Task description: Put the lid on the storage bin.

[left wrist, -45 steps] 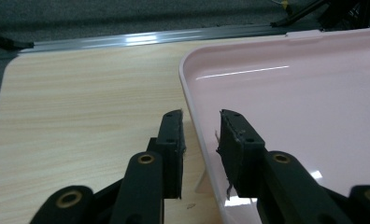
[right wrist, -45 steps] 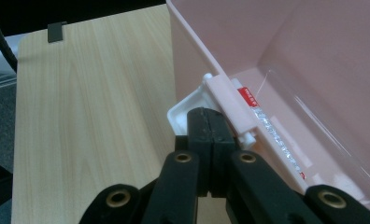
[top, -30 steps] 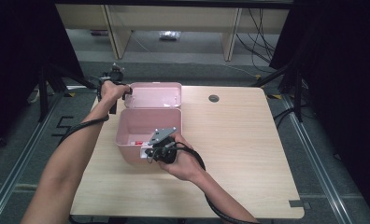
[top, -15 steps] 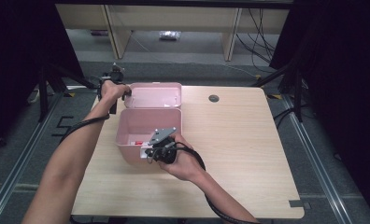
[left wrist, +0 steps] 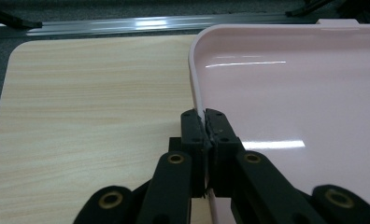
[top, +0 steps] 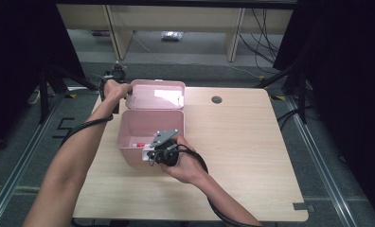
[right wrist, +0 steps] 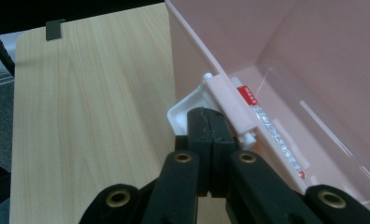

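On the wooden worktop [top: 242, 156] a pink box [top: 147, 142] is standing open, its lid [top: 155, 94] leaning back toward the far edge. Much is sitting hidden: in the high view the left tool [top: 115, 75] is largely covered by the hand [top: 113, 90] holding it, so its jaws are impossible to make out there, and the near wall of the box is lying partly behind the right tool [top: 150, 153] and its grey plate. The lid is running off the right and bottom edges of the left gripper view.

Inside the box a thin stick-shaped thing with a red end [right wrist: 267, 123] is lying along the floor against the near wall; its print is too small to read, and its far end is being cut off by the wall's rim. In the high view it is showing as a small red and white mark [top: 139, 143].

The left tool [left wrist: 205, 135] has just been closing and is now gripping the thin rim of the lid [left wrist: 290, 93] at its corner, the rim passing between the pads. The right tool [right wrist: 210, 128] is standing closed on the white latch [right wrist: 185, 112] at the front of the box [right wrist: 286, 56], just outside the near wall.
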